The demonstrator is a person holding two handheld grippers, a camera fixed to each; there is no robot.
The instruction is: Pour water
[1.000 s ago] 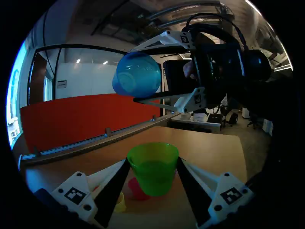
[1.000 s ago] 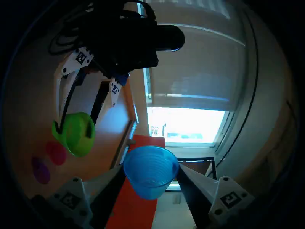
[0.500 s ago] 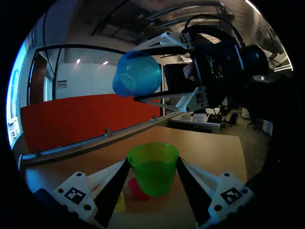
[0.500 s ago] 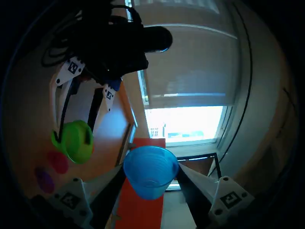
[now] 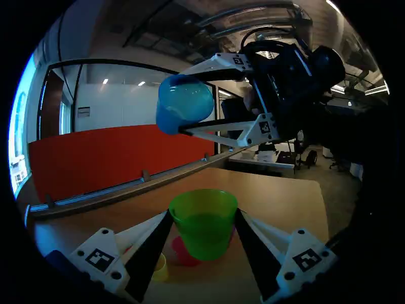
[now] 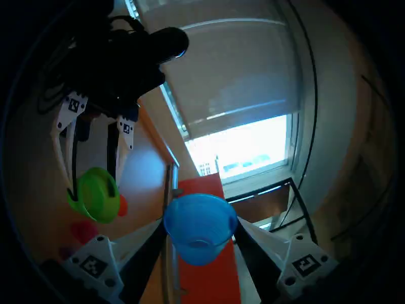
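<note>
Light wood table (image 5: 283, 200) runs fwd under my left gripper (image 5: 203, 215). On it, just below & left of my fingertips: small pink cup (image 5: 181, 252), w/ a yellow cup (image 5: 161, 268) right beside it, nearer me.

The green cup (image 5: 203, 223) and blue cup (image 6: 200, 228) look translucent glossy plastic, the table (image 5: 273, 197) smooth matt wood.

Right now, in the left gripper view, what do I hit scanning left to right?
Order: window → red partition → yellow cup → green cup → office chair. The blue cup sits above the green one, so unranked.
</note>
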